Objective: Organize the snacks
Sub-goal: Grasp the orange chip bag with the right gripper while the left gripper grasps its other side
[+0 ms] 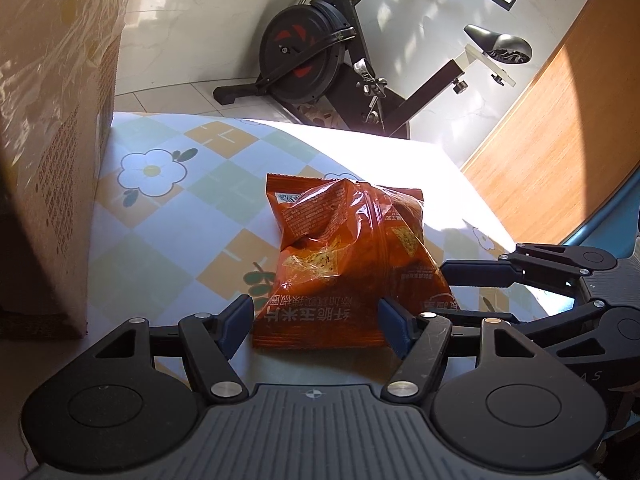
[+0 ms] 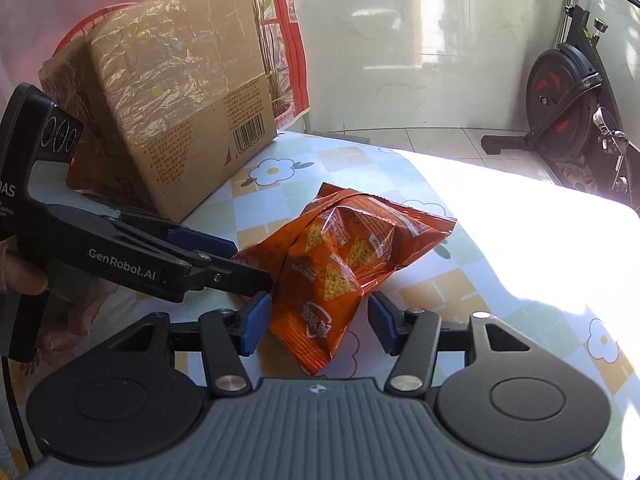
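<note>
- A big cardboard box point(image 2: 168, 92), wrapped in clear tape, stands at the left edge of the table point(image 1: 168, 216), leaning a little, its barcode side facing the middle.
- The table wears a checked cloth with white flowers; its far right corner is washed out by hard sunlight.
- The left gripper point(image 1: 316, 320) points down at the near short edge of the orange chip bag point(image 1: 344, 256). Its blue pads stand apart on either side of that edge. The right pad looks close against the foil, the left one clear of it, so nothing is clamped.
- A hand point(image 2: 60, 300) holds that gripper's handle at the left of the right camera's view.
- The chip bag lies puffed and crumpled near the middle of the table, just right of the box and apart from it.
- The right gripper point(image 2: 314, 320) comes at the bag's corner from the right. Its jaws are roughly half open, the corner sits between them, and neither pad presses on it.
- Beyond the table's far edge an exercise bike point(image 1: 320, 52) stands on the tiled floor.
</note>
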